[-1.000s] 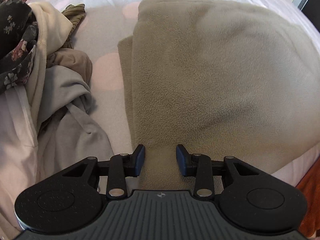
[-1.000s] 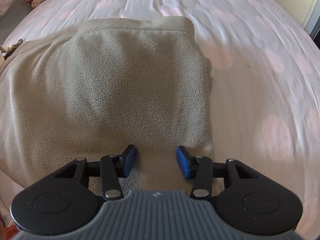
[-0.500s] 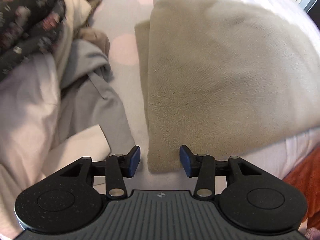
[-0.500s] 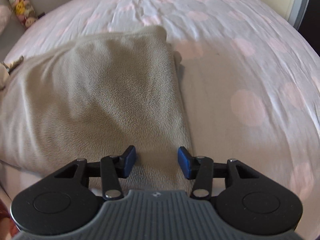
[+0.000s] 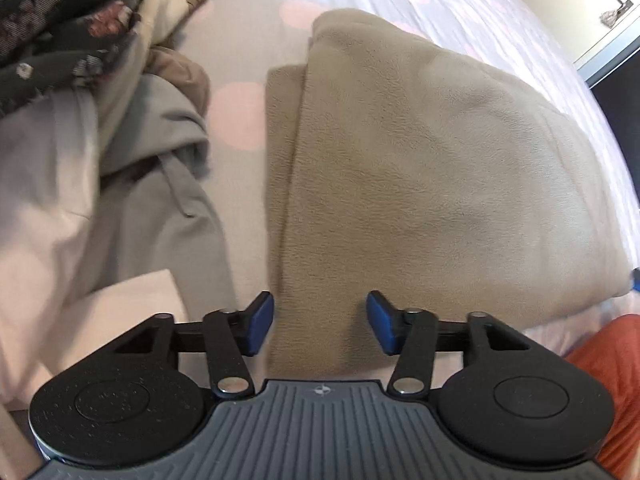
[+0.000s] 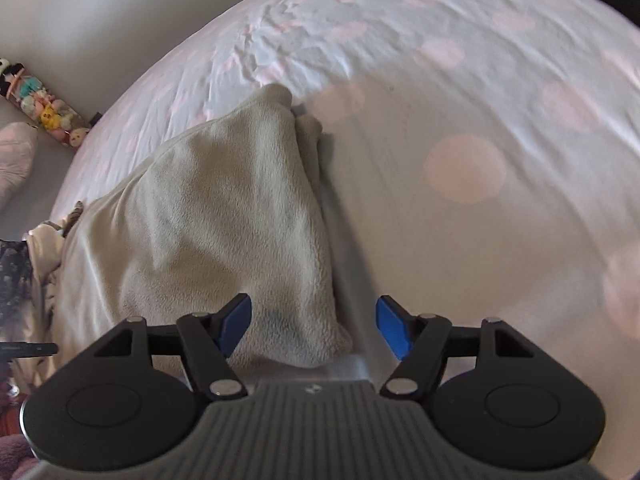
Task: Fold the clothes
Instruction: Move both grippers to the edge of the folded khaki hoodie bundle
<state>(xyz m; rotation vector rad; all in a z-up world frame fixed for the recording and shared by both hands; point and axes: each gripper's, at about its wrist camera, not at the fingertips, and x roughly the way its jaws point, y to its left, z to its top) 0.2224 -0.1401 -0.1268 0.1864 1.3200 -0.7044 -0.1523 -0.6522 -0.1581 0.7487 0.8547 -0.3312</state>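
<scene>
Both grippers hang unclenched at the near edge of the bed (image 6: 520,100): the left gripper (image 5: 320,322), jaws narrowing, straddles the folded beige fleece garment's (image 5: 440,168) left edge. The right gripper (image 6: 314,326), jaws widening, frames its right corner. Pinch every layer at both corners before lifting evenly.

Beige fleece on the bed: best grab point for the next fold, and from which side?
Judging by its pose, take the beige fleece at its near corners, coming from the near edge. The right gripper, jaws just opened wider, brackets one corner; the left gripper, jaws narrowing, straddles the near edge beside the layered fold. Neither grips yet.
</scene>
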